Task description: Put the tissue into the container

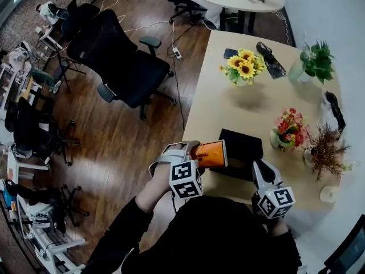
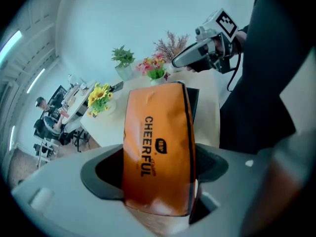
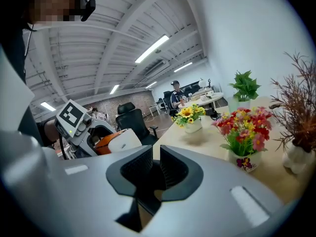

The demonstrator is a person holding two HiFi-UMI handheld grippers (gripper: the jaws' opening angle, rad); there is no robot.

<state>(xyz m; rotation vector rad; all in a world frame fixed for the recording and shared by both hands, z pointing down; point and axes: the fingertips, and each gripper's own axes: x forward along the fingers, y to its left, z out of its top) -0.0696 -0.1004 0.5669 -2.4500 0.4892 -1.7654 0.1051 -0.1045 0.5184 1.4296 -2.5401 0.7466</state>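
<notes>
An orange tissue pack (image 1: 210,154) printed "CHEERFUL" sits between the jaws of my left gripper (image 1: 204,153), which is shut on it at the table's near left edge. In the left gripper view the pack (image 2: 158,152) stands on end and fills the gap of the left gripper (image 2: 158,186). The black container (image 1: 242,144) lies on the table just beyond the pack; its dark rim (image 2: 194,100) shows behind the pack. My right gripper (image 1: 263,170) hovers at the container's right near corner, and its jaws (image 3: 153,169) stand almost together with nothing between them.
On the light wooden table (image 1: 217,101) stand a sunflower vase (image 1: 244,67), a red flower pot (image 1: 290,129), a dried plant (image 1: 326,150) and a green plant (image 1: 313,60). A black office chair (image 1: 122,56) stands on the floor to the left.
</notes>
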